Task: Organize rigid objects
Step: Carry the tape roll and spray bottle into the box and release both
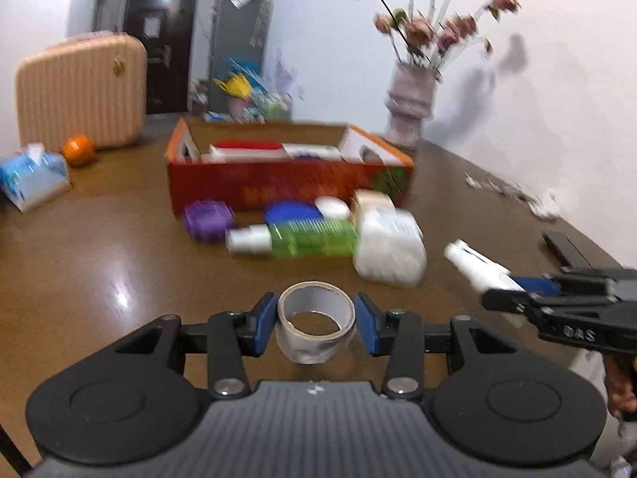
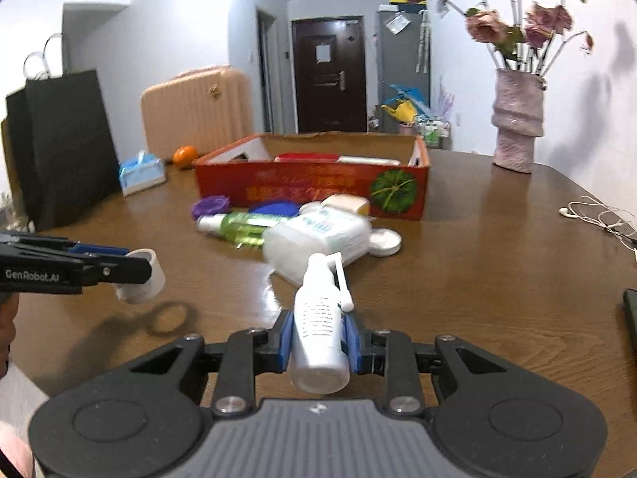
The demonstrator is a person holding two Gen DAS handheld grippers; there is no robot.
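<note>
My left gripper is shut on a roll of grey tape and holds it above the brown table; the roll also shows in the right wrist view. My right gripper is shut on a white spray bottle, also held above the table; it shows in the left wrist view. An open red cardboard box with items inside stands mid-table. In front of it lie a green spray bottle, a white jug, a purple lid, a blue lid and a white lid.
A vase of pink flowers stands at the back right. A tissue pack, an orange, a peach suitcase and a black paper bag are at the left. White earphones and a dark flat object lie at the right.
</note>
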